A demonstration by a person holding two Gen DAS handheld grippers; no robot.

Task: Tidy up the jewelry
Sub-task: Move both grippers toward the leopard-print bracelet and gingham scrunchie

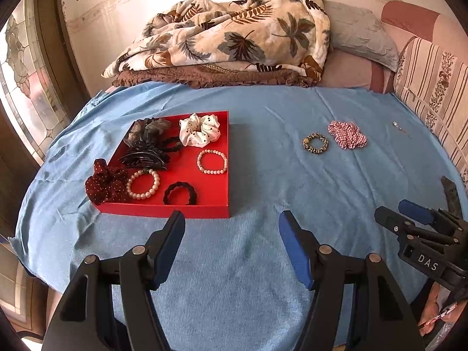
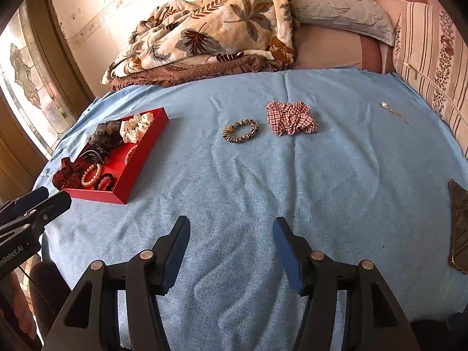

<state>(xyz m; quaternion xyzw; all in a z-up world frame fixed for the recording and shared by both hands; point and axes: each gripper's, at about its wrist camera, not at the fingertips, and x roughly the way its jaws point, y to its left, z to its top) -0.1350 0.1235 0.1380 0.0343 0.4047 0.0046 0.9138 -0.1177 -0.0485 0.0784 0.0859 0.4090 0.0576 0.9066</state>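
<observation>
Right wrist view: right tool [image 2: 231, 248] empty, jaws apart, over blue sheet [image 2: 234, 204]. Leopard scrunchie [image 2: 240, 130] lies straight ahead, checked scrunchie [image 2: 291, 118] just right of it. Red tray [image 1: 201, 207] far left, nearer left tool [image 1: 232, 245], also apart, empty.

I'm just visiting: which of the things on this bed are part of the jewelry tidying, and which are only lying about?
Part of the job:
- red tray with pearl bracelets and scrunchies inside
- leopard-print scrunchie
- red checked scrunchie
- small pendant
- left gripper and right gripper, both open and empty

Just lying about:
- leaf-print blanket
- grey pillow
- striped cushion
- blue cloth
</observation>
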